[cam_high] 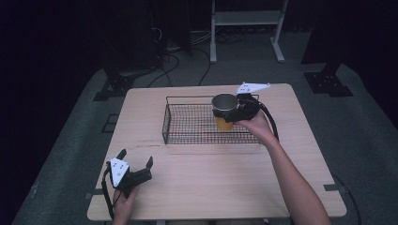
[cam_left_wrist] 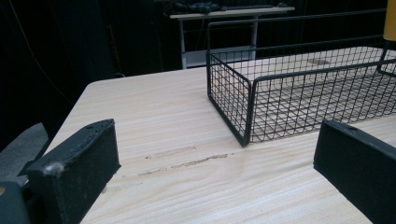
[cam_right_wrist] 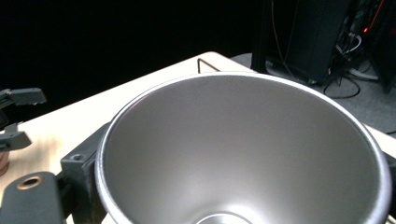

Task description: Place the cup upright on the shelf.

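Forearms entered the high view from the bottom edge, each hand carrying a gripper. In that view the left gripper (cam_high: pixel 136 161) rested low on the near left part of the table (cam_high: pixel 211 187), released, with its jaws spread and nothing between them; it appeared parked clear of the work. The right gripper (cam_high: pixel 237 112) grasped a cup (cam_high: pixel 224 110) near its rim and held it upright over the right end of the wire basket (cam_high: pixel 187 123), which suggested that the cup was either going into or coming out of the basket. Whether the cup's base touched the mesh floor could not be determined there. In the left gripper view, the two black jaws stood well apart over bare wood, with the basket's near corner (cam_left_wrist: pixel 247 116) ahead of them; a yellow edge at the top right border was cut off, probably the cup's lower body. In the right gripper view, the cup's silvery interior (cam_right_wrist: pixel 243 154) lay closest to the lens, and one jaw pressed against its outer wall at the left; the opposite jaw was hidden behind the rim. The cup's bottom was cropped, so its contents could not be confirmed. The other gripper (cam_right_wrist: pixel 16 119) showed faintly at the left border.
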Tool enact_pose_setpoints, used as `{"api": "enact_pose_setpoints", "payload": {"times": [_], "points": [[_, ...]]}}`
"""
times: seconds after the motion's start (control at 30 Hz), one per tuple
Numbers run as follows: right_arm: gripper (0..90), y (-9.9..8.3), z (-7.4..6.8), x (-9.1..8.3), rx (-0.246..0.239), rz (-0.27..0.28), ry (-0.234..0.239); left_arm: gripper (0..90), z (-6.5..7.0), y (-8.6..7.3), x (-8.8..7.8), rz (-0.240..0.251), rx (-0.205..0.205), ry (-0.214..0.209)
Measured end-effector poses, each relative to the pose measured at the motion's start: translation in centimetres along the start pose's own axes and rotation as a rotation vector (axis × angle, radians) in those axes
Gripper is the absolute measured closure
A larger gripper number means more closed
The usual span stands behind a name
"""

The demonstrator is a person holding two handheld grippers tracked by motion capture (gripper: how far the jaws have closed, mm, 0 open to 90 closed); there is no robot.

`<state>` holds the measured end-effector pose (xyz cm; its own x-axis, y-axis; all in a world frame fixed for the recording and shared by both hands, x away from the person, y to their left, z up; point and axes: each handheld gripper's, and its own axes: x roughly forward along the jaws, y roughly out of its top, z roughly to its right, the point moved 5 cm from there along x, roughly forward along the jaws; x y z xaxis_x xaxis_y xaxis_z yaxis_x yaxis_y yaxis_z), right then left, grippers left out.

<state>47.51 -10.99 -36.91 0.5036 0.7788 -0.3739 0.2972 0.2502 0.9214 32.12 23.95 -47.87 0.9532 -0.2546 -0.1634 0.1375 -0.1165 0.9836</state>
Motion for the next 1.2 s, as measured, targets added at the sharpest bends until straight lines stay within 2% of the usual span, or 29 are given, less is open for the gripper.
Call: {"api": "enact_pose_setpoints", "payload": {"times": [0.77, 0.83, 1.07, 1.2], "points": [[9.7, 1.5, 1.3, 2.3, -0.015, -0.044, -0.002, 0.0, 0.0, 0.0, 0.0, 0.002, -0.004, -0.002], [9.7, 1.7, 1.3, 2.6, -0.028, -0.042, -0.001, 0.0, 0.0, 0.0, 0.0, 0.003, -0.005, -0.003], [9.7, 1.7, 1.8, 3.7, -0.027, -0.060, 0.012, 0.0, 0.0, 0.0, 0.0, 0.003, -0.005, -0.001], [9.7, 1.5, 1.6, 4.4, -0.036, -0.048, 0.038, 0.0, 0.0, 0.0, 0.0, 0.003, -0.004, -0.004]]}}
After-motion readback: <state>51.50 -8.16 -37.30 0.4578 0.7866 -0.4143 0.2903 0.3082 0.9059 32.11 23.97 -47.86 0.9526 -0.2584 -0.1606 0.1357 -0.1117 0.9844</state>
